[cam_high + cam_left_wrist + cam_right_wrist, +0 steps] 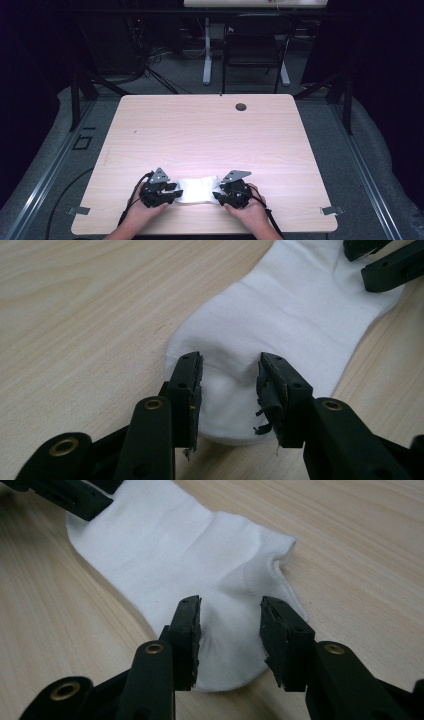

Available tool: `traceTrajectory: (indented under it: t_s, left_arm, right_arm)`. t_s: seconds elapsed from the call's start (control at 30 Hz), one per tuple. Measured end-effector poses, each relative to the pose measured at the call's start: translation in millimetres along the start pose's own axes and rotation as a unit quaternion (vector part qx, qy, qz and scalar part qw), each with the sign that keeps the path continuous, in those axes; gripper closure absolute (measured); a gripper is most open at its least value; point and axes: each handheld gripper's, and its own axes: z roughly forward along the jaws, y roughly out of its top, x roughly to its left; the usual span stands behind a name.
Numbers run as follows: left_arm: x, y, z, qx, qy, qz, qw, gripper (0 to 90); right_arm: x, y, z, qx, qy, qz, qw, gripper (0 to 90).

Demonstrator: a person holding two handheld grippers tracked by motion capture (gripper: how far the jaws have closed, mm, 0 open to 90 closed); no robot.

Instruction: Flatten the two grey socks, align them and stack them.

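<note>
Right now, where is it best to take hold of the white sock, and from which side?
Probably at its two ends. The white sock lies flat on the table, so a pinch from above suits it. The left gripper straddles the rounded end, the right gripper the other; both have open jaws.

So the left gripper is sitting low over one rounded end of a white sock that's lying flat on the wood table. Jaws are apart, one on each side of a little raised fold in the fabric, sock between them, but the pads don't look like they're pinching it. The right pad's rubber is pretty frayed. Up in the top right corner, the other gripper is at the sock's far end.
</note>
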Motion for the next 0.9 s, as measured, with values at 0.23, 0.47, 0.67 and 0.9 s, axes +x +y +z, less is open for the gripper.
traceTrajectory:
  t_s: [0.23,0.47,0.67,0.9]
  left_arm:
    - [1.4,0.4,1.7,-0.004,0.0,-0.002,1.0,60.9]
    - [4.6,1.8,3.6,-0.01,0.0,-0.01,0.9999,60.7]
    - [11.2,5.7,7.4,-0.015,-0.003,-0.02,0.9997,60.7]
    - [16.4,8.9,11.1,-0.021,-0.001,-0.028,0.9994,60.8]
  right_arm:
    - [-1.5,0.1,0.7,-0.003,0.0,0.0,1.0,60.3]
    - [-3.4,1.3,2.2,-0.005,-0.001,0.004,1.0,60.5]
    - [-7.4,2.7,3.7,-0.008,-0.001,0.01,0.9999,60.7]
    - [-11.4,4.4,5.1,-0.011,0.0,0.016,0.9998,60.7]
